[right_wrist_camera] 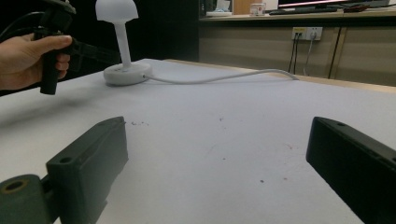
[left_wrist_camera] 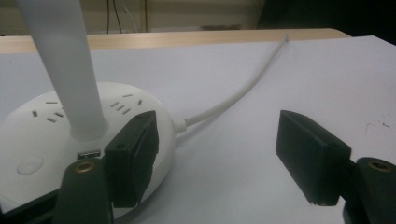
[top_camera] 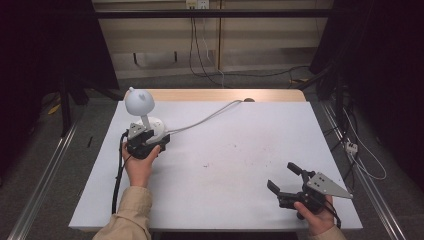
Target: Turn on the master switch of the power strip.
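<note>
Left gripper (left_wrist_camera: 219,156) — jaws spread, nothing pinched, beside lamp base (left_wrist_camera: 42,140) at table's (top_camera: 225,150) far-left | right gripper (right_wrist_camera: 219,172) — spread, idle | lamp: rigid, smooth, probably top-heavy — grasp stem (left_wrist_camera: 65,65) low.

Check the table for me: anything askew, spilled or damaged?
Nothing stands out. The white lamp stands upright on its round socket base, cord trailing to the far edge. The table shows only faint dark specks mid-surface.
</note>
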Action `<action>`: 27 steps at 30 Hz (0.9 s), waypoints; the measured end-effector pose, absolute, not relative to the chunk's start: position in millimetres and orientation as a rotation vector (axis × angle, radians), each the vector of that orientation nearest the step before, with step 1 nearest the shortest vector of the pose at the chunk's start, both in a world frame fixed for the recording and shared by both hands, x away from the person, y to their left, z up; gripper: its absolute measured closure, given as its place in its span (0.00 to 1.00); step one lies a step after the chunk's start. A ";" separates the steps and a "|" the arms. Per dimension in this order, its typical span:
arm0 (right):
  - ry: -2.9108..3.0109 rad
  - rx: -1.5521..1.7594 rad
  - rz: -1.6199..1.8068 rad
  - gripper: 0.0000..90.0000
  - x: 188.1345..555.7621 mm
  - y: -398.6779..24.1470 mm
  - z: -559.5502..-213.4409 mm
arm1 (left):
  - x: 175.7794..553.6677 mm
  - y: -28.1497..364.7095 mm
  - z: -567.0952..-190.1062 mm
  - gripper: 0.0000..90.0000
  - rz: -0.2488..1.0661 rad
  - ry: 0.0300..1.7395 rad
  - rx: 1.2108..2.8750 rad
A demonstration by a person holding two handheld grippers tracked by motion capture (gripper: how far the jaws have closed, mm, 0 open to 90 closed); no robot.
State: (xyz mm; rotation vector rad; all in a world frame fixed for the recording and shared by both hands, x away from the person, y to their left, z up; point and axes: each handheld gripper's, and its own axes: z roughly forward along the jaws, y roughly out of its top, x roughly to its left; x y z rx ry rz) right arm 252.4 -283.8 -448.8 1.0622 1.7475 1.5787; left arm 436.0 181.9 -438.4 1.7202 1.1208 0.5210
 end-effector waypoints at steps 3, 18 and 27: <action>1.752 1.069 1.579 0.05 252.0 -283.7 -449.0 | 437.4 182.3 -435.8 0.29 0.507 1.118 1.725; 1.750 1.068 1.576 0.05 253.1 -285.1 -447.9 | 423.2 166.1 -431.9 0.13 0.450 1.025 1.777; 1.757 1.060 1.570 0.06 252.5 -284.0 -448.5 | 411.8 173.2 -429.4 0.09 0.446 1.006 1.770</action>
